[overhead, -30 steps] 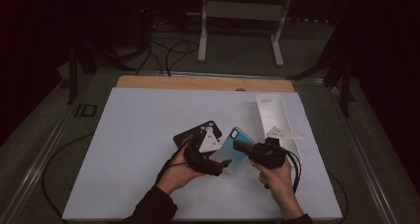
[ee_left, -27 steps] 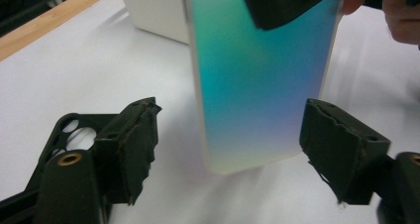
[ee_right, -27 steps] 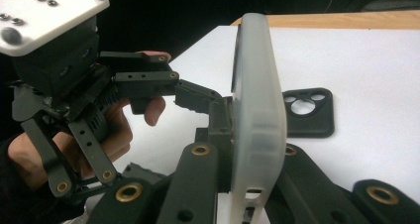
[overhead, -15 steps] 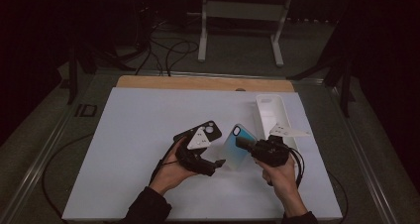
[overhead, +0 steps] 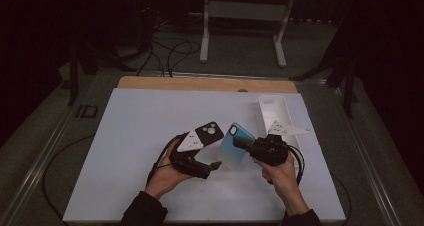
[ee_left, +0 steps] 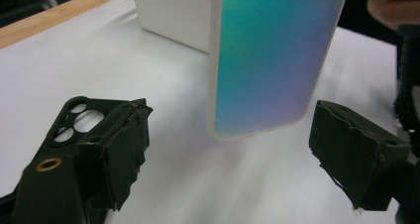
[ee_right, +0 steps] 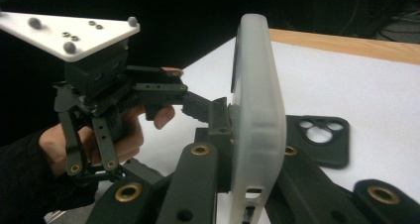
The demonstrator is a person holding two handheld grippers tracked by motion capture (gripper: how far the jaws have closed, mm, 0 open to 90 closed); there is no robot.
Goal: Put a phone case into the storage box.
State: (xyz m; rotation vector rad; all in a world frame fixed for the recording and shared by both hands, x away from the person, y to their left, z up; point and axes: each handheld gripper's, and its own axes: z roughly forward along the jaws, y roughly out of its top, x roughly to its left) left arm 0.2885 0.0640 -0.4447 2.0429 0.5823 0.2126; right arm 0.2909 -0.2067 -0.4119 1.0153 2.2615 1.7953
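Now your right gripper point(overhead: 240, 145) pinches the blue case point(overhead: 233, 145) mid-frame; your left gripper point(overhead: 216, 165), jaws just opened wide, must close on its lower edge.

A dim lab or studio: white work board point(overhead: 150, 136), floor cables point(overhead: 170, 51), metal stand point(overhead: 245, 16).

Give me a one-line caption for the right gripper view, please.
The right gripper clamps a frosted phone case on edge above the white table, the left gripper alongside, a black case lying behind.
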